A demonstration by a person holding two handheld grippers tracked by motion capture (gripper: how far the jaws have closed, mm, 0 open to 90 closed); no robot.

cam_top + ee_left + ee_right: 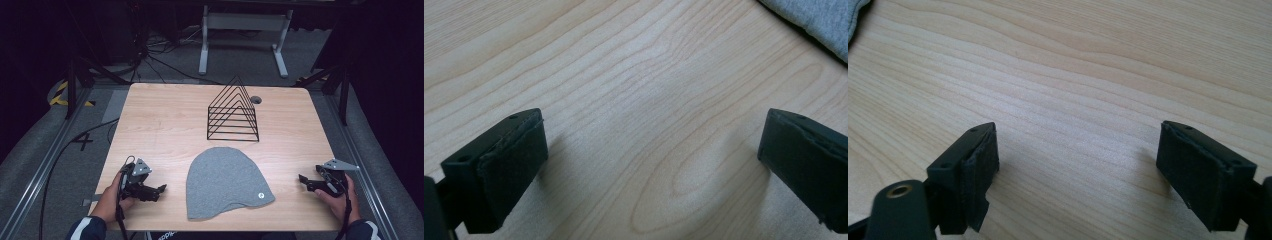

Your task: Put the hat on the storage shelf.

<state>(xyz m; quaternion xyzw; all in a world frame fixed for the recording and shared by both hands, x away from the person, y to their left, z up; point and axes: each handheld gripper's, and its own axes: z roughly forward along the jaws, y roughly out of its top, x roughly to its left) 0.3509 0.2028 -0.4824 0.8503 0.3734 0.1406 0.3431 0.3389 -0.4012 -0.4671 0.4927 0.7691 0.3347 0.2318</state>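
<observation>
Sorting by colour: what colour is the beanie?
Grey beanie, clearest in the high view.

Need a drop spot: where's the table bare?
Bare: the table's far-left stretch left of the wire rack, and the strip right of the rack. Crowded: near middle, grey beanie between left hand-held gripper and right hand-held gripper.

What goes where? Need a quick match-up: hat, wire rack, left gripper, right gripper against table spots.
Things:
1. hat
2. wire rack
3. left gripper
4. right gripper

Places:
A. near right edge of the table, jaws open
B. far middle, behind the hat
C. near left edge, jaws open
D. near middle, lying flat

Pairs: 1-D, 2-B, 3-C, 4-A
</observation>
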